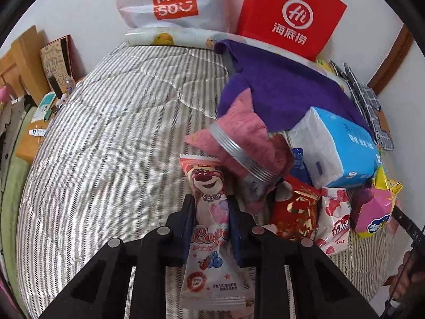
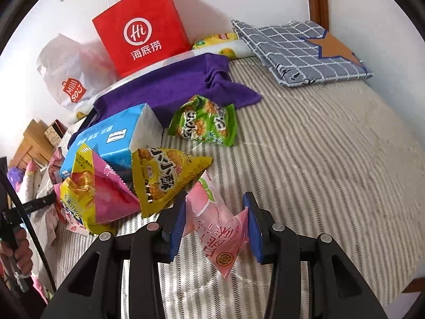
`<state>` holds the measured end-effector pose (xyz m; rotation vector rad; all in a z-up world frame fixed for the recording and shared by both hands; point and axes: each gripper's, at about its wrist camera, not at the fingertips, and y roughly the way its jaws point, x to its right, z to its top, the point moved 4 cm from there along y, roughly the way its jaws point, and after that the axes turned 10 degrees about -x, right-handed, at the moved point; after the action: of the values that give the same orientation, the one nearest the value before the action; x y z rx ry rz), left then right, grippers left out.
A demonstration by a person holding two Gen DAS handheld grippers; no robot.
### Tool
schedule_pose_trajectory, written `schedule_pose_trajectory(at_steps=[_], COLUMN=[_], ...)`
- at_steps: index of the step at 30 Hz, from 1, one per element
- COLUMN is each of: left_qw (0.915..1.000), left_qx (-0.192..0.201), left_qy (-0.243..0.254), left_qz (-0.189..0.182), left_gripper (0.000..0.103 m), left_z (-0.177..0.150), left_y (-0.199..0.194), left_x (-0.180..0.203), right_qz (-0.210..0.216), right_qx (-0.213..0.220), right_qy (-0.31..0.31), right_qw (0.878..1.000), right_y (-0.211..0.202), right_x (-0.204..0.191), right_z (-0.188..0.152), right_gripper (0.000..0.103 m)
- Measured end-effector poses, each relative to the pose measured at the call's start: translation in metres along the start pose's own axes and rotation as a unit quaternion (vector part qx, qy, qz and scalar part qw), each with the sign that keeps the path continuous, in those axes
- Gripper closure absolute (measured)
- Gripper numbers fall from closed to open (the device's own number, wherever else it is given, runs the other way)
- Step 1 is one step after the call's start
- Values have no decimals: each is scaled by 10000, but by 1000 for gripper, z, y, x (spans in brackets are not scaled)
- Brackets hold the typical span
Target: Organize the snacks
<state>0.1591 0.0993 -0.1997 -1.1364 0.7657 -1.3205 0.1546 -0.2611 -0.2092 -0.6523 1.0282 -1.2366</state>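
My left gripper [image 1: 211,199] is shut on a pink bear-print snack packet [image 1: 209,239], pinching its middle just above the striped quilt [image 1: 106,133]. To its right lies a pile: a red packet [image 1: 294,212], a strawberry packet [image 1: 334,220] and a pink-and-yellow packet [image 1: 372,212]. My right gripper [image 2: 215,204] is shut on a pink peach packet [image 2: 212,223], which hangs between the blue pads. Left of it lie a yellow packet [image 2: 162,178] and the pink-and-yellow packet [image 2: 98,194]. A green packet [image 2: 204,122] lies farther back.
A blue tissue pack [image 1: 342,143], a purple cloth [image 1: 287,87] and a pink cloth with a metal ring [image 1: 239,146] crowd the pile. A red paper bag [image 2: 143,29] and a white plastic bag [image 1: 170,0] lean on the wall. A folded checked cloth [image 2: 300,50] lies far right.
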Motion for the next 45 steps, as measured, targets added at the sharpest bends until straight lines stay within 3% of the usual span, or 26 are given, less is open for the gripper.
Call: schedule_pose_trajectory(at_steps=[6,8,11,16,25,28,33,40,45], left_qw=[9999,9997,9995,9997,9999,9998,9998,9996,9996], left_qx=[29,79,106,118,66,100,163,244,285], left_qy=[27,82,110,42,79,62,10,-5,19], left_qz=[156,233,293,222,129,137,115,111,50], left_gripper=[76,76,82,82,82,82,82,82,82], left_z=[9,10,12,8,-1,-4,-7,-9,-10], left_y=[5,6,6,-1,-7,-11,-18,-28,-34], left_x=[-3,-1,-1,-5,-2,-1,0,0,4], right_qz=[-25,-23,-131,-285,-386,-530,-271,-392,-363], right_qx=[-146,-168,-222,-58,111,326,326,-153,-110], right_qy=[-41,-83,-250,-452,-1109,-1332,-1565,-1661,-1422], right_qw=[9999,9998,9994,9986,9930,9891,9868,9852,9891], right_y=[11,8,3,-12,-22,-26,-23,2,-2], right_x=[0,2,4,11,0,-5,-12,-9,-2], right_z=[-6,-7,-10,-12,-16,-12,-10,-24,-34], right_gripper=[56,51,44,36,36,29,25,27,33])
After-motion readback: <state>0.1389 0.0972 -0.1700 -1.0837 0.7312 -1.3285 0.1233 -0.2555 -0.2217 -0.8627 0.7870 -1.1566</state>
